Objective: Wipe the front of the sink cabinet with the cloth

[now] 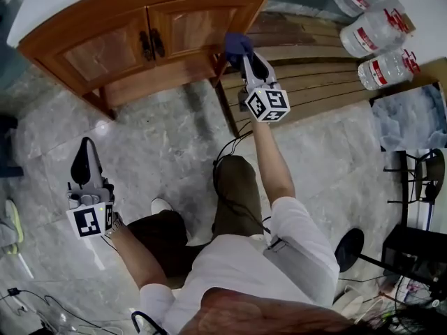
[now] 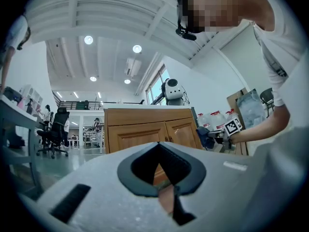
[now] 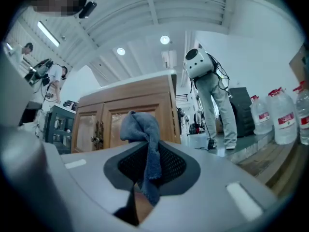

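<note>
The wooden sink cabinet has two doors and a white top, and stands at the top of the head view. My right gripper is shut on a blue cloth by the cabinet's lower right front corner; I cannot tell whether the cloth touches the wood. In the right gripper view the cloth sticks up from the shut right gripper in front of the cabinet. My left gripper hangs low over the floor at the left, shut and holding nothing. The left gripper view shows the left gripper aimed at the cabinet.
Large water bottles stand on a wooden platform to the right of the cabinet. A black stand and cables are at the right edge. A person stands beyond the cabinet. Office chairs are far left.
</note>
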{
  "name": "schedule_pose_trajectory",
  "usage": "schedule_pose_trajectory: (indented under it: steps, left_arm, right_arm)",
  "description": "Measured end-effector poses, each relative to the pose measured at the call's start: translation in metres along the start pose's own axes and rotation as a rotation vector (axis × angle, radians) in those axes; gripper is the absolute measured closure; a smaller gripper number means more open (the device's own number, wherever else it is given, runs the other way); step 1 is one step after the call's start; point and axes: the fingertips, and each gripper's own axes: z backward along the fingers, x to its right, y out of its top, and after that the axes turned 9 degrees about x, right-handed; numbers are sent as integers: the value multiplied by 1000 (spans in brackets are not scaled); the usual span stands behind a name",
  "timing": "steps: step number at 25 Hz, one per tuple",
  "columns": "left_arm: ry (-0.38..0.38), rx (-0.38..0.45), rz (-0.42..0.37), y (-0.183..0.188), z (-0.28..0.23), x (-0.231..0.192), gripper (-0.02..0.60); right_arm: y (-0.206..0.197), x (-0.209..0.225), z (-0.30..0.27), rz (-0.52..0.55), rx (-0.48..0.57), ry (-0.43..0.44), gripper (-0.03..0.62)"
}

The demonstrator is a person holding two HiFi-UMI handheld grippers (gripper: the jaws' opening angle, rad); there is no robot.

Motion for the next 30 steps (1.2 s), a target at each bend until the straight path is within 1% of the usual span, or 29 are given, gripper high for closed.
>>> schedule_pose_trajectory:
  steps: [3,5,8,11,13,16,18,22,24,26,28,30]
  left_arm:
    - [-4,32,81,-9,-14,-6,584]
    - [-29,51,143,-14,-27,-5,584]
    - [-76,34,219,-14,-44,4,584]
    - [-114,-24,247,9,-53,12,584]
    - [-140,-75,239,39,-54,15,584]
    - [-157,-135,221,110,-53,13,584]
    - [-166,-156,220,168,-53,11,583]
    - [-214,-184,237,293,-53,16,584]
    - [-219,-178,252,355,-55,19,583]
    - [-206,-143,287,411,-60,19,584]
    - [-194,-107,326,458,-62,25,584]
    - [-200,-97,339,498,-61,41,584]
  right_arm:
    - [38,-33,19,29,36,87,520]
    - [67,-53,25,50,58,132,520]
    - [117,-76,28,67,68,188,520]
    - [175,-92,28,77,49,238,520]
    - [221,-100,25,79,36,259,520]
    - [302,-115,15,77,18,302,520]
    - [358,-126,10,77,4,334,520]
    - [462,-145,10,57,-32,376,519]
    - [514,-153,13,36,-31,387,519]
    - [562,-160,14,21,-14,387,519]
    - [602,-166,17,-1,-4,387,519]
    - [638,-171,26,-16,-6,391,519]
